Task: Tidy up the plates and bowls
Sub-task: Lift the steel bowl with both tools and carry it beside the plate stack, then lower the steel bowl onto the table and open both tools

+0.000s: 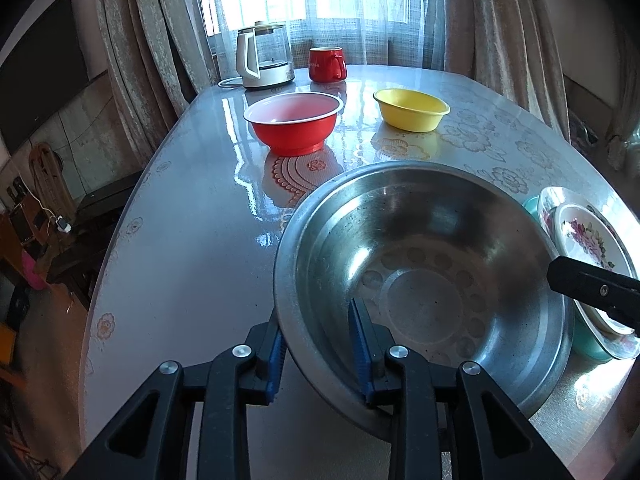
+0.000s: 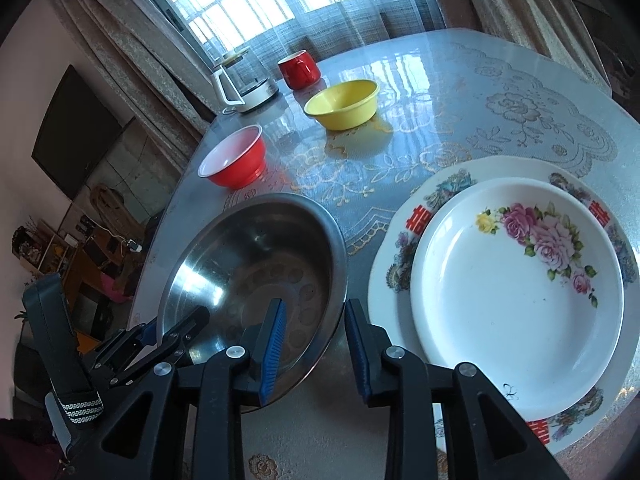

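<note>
The glossy surface [image 1: 192, 264], covered by a floral cloth, runs from the near edge to a curtained window at the far end. On its near part sits the steel bowl [image 1: 424, 264], the biggest of the dishes, with dimpled circles in its base. Just right of it lies a large patterned plate [image 2: 404, 248] carrying a smaller white plate with roses [image 2: 516, 288] on top; in the left wrist view a teal rim shows beneath that stack. Farther off, the red bowl [image 1: 294, 122] stands toward the left and the yellow bowl [image 1: 412, 109] to its right, well apart from each other. At the far end, a glass kettle [image 1: 262, 56] stands left of a red mug [image 1: 326, 64]. The left gripper [image 1: 320, 350] straddles the steel bowl's near-left rim, one blue-padded finger outside and one inside, spread with a gap on each side of the metal. The right gripper [image 2: 316, 350] straddles the bowl's right rim likewise, its fingers spread, one inside the bowl and the other over the gap beside the plates, neither pressing on the rim.
</note>
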`<action>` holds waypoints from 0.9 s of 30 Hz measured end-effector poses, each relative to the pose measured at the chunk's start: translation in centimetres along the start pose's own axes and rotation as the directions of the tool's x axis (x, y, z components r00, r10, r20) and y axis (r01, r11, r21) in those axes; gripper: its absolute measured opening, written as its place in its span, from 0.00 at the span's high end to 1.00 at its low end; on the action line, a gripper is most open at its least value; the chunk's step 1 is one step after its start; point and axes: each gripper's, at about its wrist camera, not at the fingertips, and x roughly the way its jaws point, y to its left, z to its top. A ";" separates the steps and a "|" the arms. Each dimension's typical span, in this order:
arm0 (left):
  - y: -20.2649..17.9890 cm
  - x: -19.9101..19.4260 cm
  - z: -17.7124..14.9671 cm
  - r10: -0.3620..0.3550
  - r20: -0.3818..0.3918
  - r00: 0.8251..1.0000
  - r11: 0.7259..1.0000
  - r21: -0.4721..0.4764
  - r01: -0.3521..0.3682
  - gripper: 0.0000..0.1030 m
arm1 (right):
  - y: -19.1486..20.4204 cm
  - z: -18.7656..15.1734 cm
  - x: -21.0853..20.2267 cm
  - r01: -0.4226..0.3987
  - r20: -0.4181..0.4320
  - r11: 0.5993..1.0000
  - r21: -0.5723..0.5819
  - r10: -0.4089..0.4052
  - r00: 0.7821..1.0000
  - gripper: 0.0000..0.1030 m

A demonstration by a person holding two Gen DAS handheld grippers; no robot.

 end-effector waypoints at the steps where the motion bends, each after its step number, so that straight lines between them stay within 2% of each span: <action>1: 0.0 -0.1 0.0 -0.002 0.004 1.000 1.000 0.001 0.002 0.67 | 0.0 0.0 0.0 0.001 -0.001 1.000 -0.001 -0.001 1.000 0.70; 8: 0.0 -1.0 0.5 0.014 0.033 0.999 1.000 0.009 -0.014 0.50 | -0.1 0.2 -0.2 0.004 0.000 1.000 -0.002 -0.004 1.000 0.68; 13: 0.2 -0.9 0.8 0.024 0.024 0.999 1.000 -0.007 -0.024 0.46 | -0.5 0.9 -0.6 0.008 0.018 1.000 0.000 -0.008 1.000 0.67; 15: 0.4 -1.0 0.9 0.026 0.028 0.999 0.999 -0.019 -0.026 0.36 | -0.7 1.2 -0.6 0.005 0.018 1.000 0.002 -0.005 1.000 0.67; 19: 0.7 -1.2 1.4 0.041 0.035 0.999 0.999 -0.031 -0.040 0.34 | -0.9 1.7 -0.7 0.000 0.021 1.000 0.000 0.000 1.000 0.67; 27: 1.2 -1.3 2.9 0.059 0.033 0.998 0.997 -0.057 -0.057 0.24 | -1.1 3.2 -0.7 -0.002 0.022 1.000 -0.012 0.002 1.000 0.67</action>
